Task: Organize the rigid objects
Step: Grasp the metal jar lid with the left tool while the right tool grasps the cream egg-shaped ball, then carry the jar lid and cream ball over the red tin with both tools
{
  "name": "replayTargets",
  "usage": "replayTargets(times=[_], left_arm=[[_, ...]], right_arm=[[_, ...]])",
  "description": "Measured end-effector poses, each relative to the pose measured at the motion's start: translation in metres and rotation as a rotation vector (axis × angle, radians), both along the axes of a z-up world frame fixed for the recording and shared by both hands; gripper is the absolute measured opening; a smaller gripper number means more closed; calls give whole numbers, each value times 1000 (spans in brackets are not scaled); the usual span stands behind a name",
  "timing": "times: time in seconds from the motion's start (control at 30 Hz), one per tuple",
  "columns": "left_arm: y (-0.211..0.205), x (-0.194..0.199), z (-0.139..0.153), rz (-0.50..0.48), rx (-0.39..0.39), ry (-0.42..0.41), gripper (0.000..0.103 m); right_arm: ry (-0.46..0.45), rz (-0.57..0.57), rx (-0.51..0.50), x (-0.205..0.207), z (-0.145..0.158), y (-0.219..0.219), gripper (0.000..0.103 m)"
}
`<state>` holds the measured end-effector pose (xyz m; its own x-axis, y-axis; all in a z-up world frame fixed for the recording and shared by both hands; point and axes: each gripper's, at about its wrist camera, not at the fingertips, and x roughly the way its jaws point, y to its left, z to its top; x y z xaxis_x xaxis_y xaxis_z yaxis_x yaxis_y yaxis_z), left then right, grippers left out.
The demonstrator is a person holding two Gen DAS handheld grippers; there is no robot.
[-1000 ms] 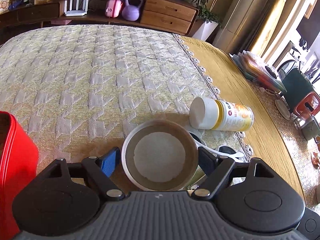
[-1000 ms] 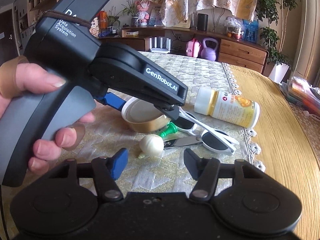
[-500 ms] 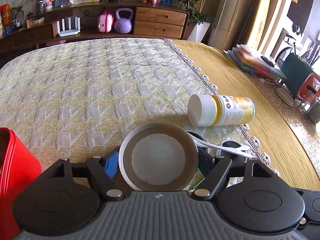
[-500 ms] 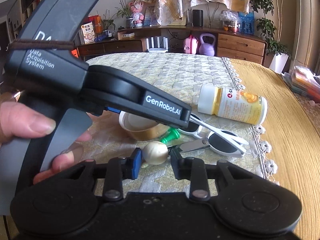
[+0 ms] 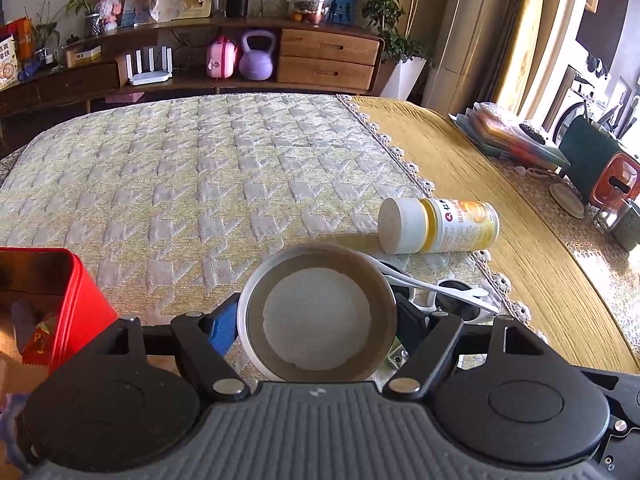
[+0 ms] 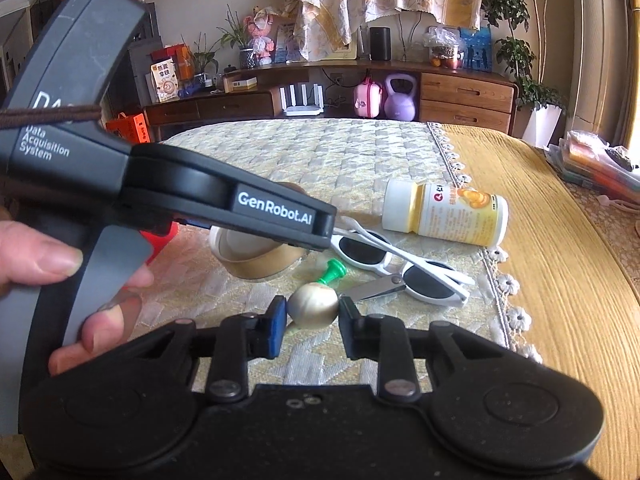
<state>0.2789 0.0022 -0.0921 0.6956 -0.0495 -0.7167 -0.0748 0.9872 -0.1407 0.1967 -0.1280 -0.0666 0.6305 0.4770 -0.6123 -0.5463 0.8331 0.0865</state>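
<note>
Gripping tape roll [image 5: 318, 314] across rim, left gripper [image 5: 316, 320] holds stiff, light ring. Right gripper [image 6: 312, 307] pinches small smooth ball [image 6: 313, 307], slippery, at 6 o'clock of sunglasses [image 6: 394, 266].

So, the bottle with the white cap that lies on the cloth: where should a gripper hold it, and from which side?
Probably across the labelled body of the bottle, coming from above. It lies on its side, cap toward the sunglasses, so the round body offers two opposite sides, apart from the sunglasses.
</note>
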Motion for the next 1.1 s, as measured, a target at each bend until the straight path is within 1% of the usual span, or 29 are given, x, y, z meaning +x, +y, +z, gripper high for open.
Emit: replayTargets(times=[0.27, 0.4, 0.57, 0.8, 1.0, 1.1], left_arm=[[5, -35, 30, 8, 3, -10, 77], [12, -54, 44, 21, 4, -4, 77], [27, -79, 59, 36, -13, -8, 77], [49, -114, 81, 61, -17, -26, 77], [73, -141, 95, 81, -16, -43, 77], [88, -152, 100, 106, -11, -50, 77]], right_arm=[[7, -17, 37, -22, 25, -12, 27], [2, -11, 42, -35, 38, -13, 27], [-2, -5, 51, -54, 53, -9, 27], [-37, 28, 52, -77, 75, 9, 27], [-58, 73, 44, -93, 86, 35, 27], [-64, 94, 39, -98, 89, 48, 27]])
